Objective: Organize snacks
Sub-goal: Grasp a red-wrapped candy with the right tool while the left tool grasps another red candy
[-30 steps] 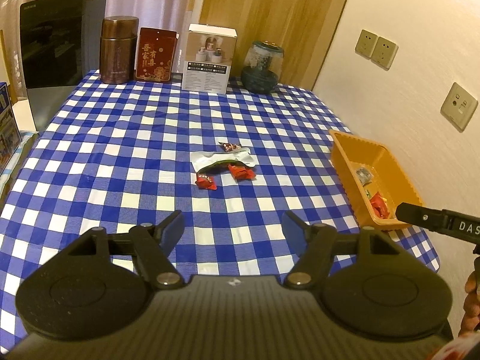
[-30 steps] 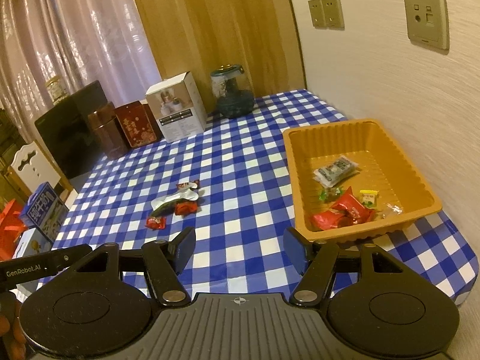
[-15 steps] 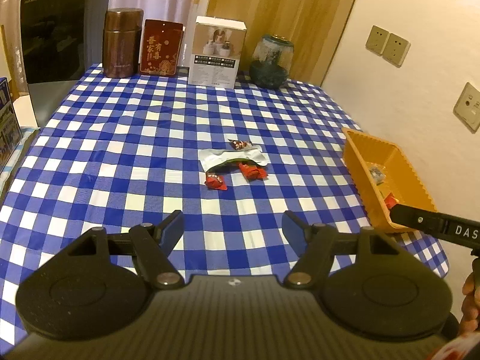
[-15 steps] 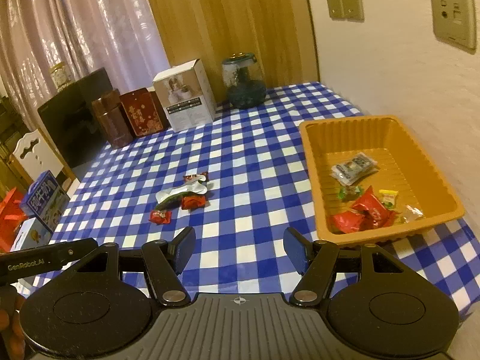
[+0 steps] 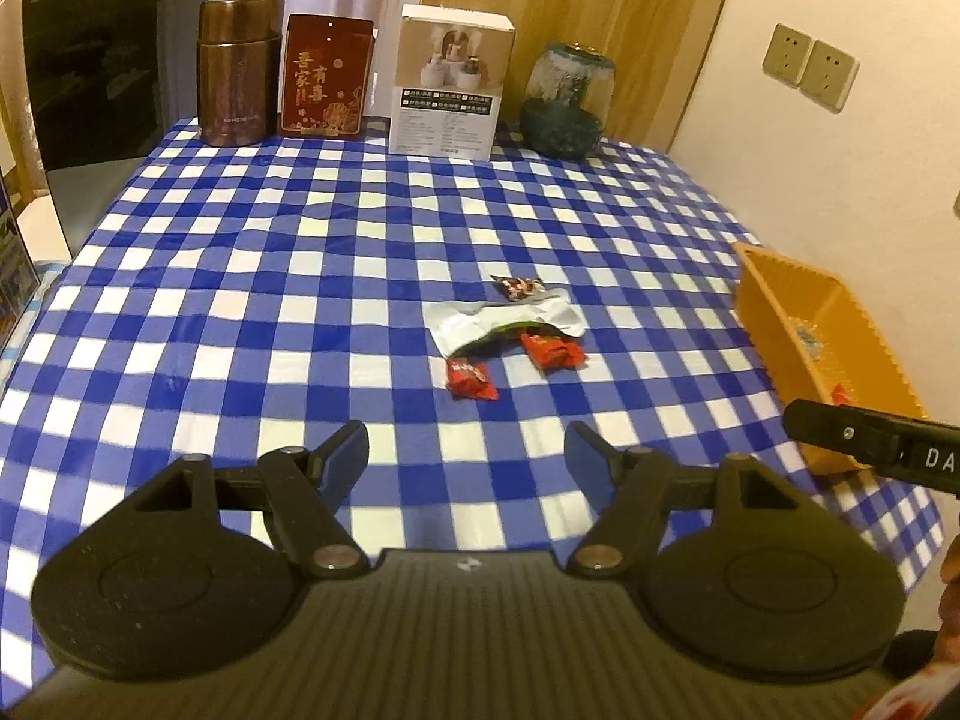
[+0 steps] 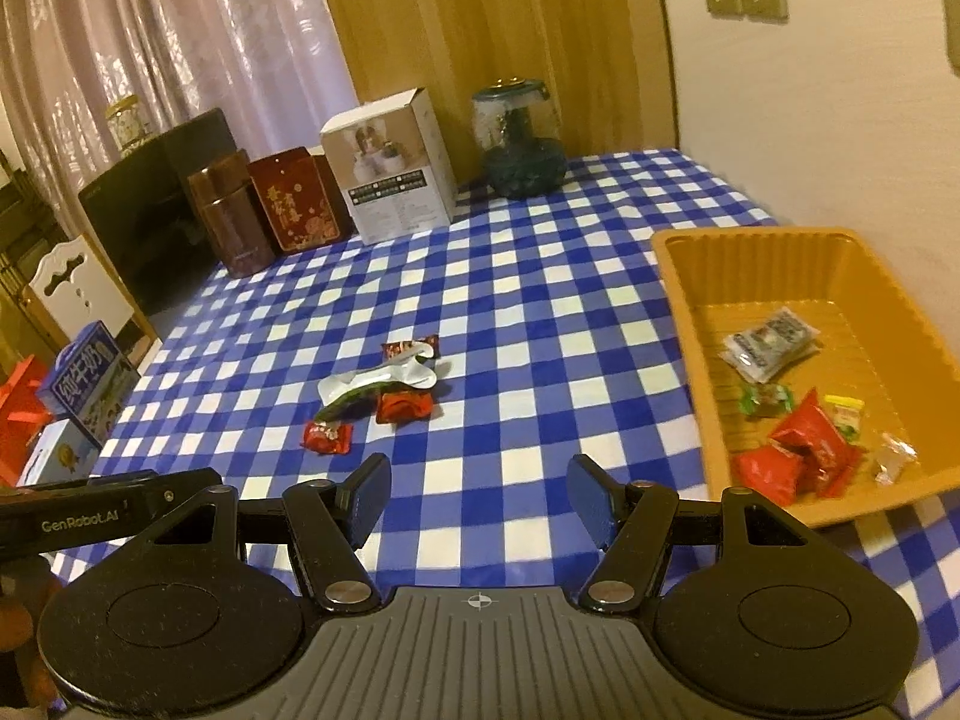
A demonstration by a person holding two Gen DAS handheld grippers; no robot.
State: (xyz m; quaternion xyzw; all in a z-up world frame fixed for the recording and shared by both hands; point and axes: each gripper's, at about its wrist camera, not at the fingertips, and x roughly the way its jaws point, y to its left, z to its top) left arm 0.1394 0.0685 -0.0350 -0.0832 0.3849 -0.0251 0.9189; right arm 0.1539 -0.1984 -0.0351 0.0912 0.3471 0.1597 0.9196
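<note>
**Inspector:** Checked blue-and-white tablecloth [image 5: 252, 276], wall to the right, boxes and jars along the far edge. State the work items.

**Assistant:** Four loose snacks lie clustered mid-table: a small red candy [image 5: 471, 379] nearest the grippers, a larger red packet [image 5: 552, 351] just beside it, a silver-and-green pouch [image 5: 504, 320] behind them, and a dark wrapped candy [image 5: 517, 287] at the far side, touching the pouch. The orange tray [image 6: 678, 312] sits at the right edge of the table and already holds several wrapped pieces.

**Inspector:** Grippers?

**Assistant:** Left gripper [image 5: 467, 450] has its jaws spread wide with nothing between them. Right gripper [image 6: 479, 495] is the same: spread, empty. Both hover over the near edge, clear of the cloth.

**Inspector:** Which is better placed?

**Assistant:** In the left wrist view the small red candy lies almost dead ahead of the gap between the fingers. In the right wrist view the cluster lies ahead and to the left, with the tray to the right. My judgement: the left has the straighter line to the candy; the right is nearer the tray.

**Inspector:** Axis of the pouch?

**Assistant:** Its long axis runs roughly across the left gripper's line of approach, so those jaws would have to turn to close across its narrow width.
</note>
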